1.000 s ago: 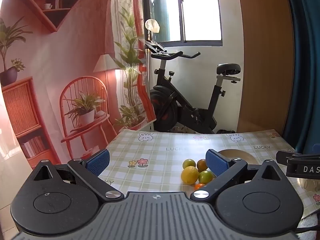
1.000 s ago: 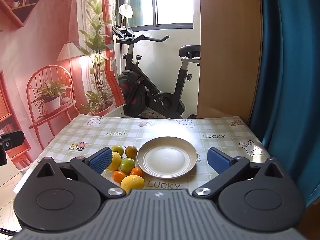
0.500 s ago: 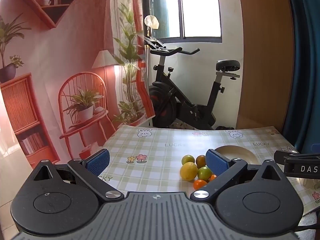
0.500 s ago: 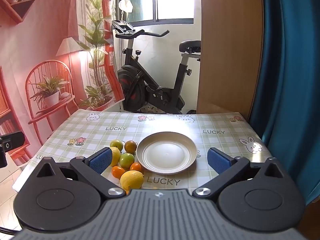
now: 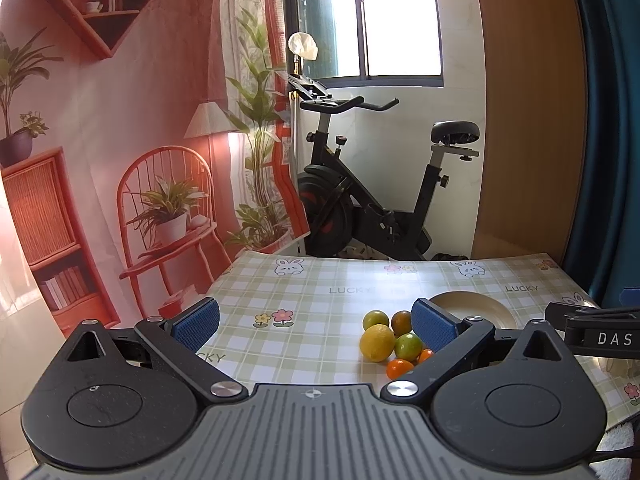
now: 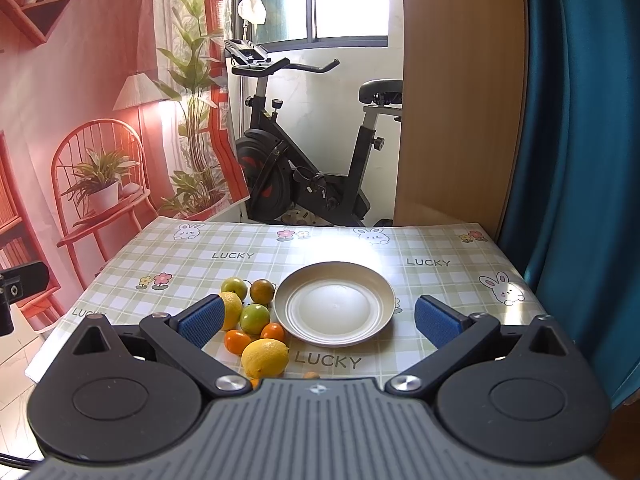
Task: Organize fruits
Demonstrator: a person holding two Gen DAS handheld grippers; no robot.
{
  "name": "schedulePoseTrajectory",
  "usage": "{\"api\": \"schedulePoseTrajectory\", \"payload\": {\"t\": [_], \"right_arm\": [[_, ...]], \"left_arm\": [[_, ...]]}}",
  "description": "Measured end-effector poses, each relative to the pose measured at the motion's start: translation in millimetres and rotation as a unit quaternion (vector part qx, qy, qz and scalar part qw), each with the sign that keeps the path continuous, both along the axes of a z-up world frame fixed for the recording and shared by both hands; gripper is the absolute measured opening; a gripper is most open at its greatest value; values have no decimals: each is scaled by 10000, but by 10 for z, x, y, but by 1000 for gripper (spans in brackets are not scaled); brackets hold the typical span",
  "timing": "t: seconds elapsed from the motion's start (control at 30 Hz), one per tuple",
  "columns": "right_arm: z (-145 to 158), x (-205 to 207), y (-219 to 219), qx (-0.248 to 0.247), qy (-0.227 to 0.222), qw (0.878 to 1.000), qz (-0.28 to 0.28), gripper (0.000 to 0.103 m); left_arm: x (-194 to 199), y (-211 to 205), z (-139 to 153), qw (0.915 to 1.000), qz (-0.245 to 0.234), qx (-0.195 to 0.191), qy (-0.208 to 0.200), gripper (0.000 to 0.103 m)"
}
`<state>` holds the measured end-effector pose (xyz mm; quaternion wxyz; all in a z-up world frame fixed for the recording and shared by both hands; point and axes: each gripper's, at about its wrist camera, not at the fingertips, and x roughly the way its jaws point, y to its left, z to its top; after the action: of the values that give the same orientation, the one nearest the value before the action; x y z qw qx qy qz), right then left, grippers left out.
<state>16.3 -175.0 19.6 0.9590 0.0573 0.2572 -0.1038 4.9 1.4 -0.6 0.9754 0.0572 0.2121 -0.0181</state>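
A cluster of fruits lies on the checked tablecloth [image 6: 344, 246] left of an empty round plate [image 6: 335, 304]. In the right wrist view: a big lemon [image 6: 265, 358] nearest, small oranges [image 6: 237, 341], a green fruit [image 6: 255, 317], a brown-orange fruit [image 6: 262, 290], a yellow-green fruit [image 6: 234, 287]. My right gripper [image 6: 318, 318] is open and empty, above the table's near edge, facing the plate. My left gripper [image 5: 314, 324] is open and empty; its view shows a lemon [image 5: 377, 343], other fruits [image 5: 408, 346] and the plate's rim [image 5: 470, 304] behind its right finger.
An exercise bike [image 6: 304, 176] stands beyond the table's far edge. A printed backdrop [image 5: 120, 160] hangs at the left, a wooden panel [image 6: 452, 100] and blue curtain [image 6: 580, 160] at the right. The right gripper's body [image 5: 596, 334] shows at the left view's right edge.
Both grippers have moved slightly forward and lower over the table; the fruits and plate look a little larger and higher. Jaws stayed open. No fruit has moved.
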Motion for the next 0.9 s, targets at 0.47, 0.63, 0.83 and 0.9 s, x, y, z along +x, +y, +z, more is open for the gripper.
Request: {"api": "schedulePoseTrajectory", "payload": {"t": [0.47, 0.63, 0.83, 0.9], "right_arm": [[9, 4, 2, 4, 10, 10000, 0, 103], [0, 7, 11, -8, 28, 10000, 27, 103], [-12, 1, 13, -11, 22, 10000, 17, 103], [-11, -1, 10, -12, 28, 10000, 31, 103]], "left_arm": [[-2, -3, -6, 10000, 26, -16, -14, 103], [-7, -9, -13, 10000, 12, -6, -5, 103], [-9, 1, -14, 10000, 20, -12, 6, 103], [-6, 1, -11, 10000, 26, -13, 8, 103]]}}
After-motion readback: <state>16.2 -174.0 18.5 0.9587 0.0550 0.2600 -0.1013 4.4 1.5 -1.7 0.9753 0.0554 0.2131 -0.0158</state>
